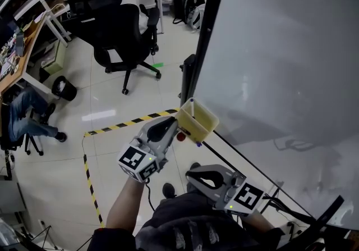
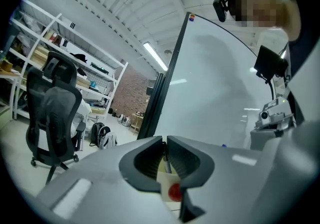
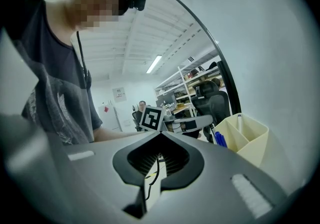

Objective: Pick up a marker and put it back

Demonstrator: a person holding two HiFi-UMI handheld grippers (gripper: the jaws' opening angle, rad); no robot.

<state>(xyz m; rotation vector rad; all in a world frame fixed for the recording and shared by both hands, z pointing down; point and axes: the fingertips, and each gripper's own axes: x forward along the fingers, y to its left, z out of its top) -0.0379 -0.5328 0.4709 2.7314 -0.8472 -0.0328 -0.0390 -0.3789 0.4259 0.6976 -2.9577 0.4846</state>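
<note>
A cream marker holder (image 1: 205, 122) hangs at the lower left corner of the whiteboard (image 1: 280, 64). My left gripper (image 1: 178, 124) is right at the holder's left side, shut on a marker whose red cap (image 1: 180, 136) shows just beneath the jaws. In the left gripper view (image 2: 164, 139) the jaws stand almost together on the marker, its red end (image 2: 175, 192) facing the camera. A blue marker tip (image 1: 198, 144) pokes out below the holder. My right gripper (image 1: 189, 176) hangs lower, shut with nothing in it (image 3: 160, 132); it sees the holder (image 3: 250, 140) with blue markers (image 3: 220, 139).
The whiteboard's black frame (image 1: 208, 36) runs up just behind the holder. A person sits on a black office chair (image 1: 120, 36) at desks further back. Yellow-black floor tape (image 1: 129, 123) marks the tiles. A backpack (image 1: 188, 3) lies by the board's far end.
</note>
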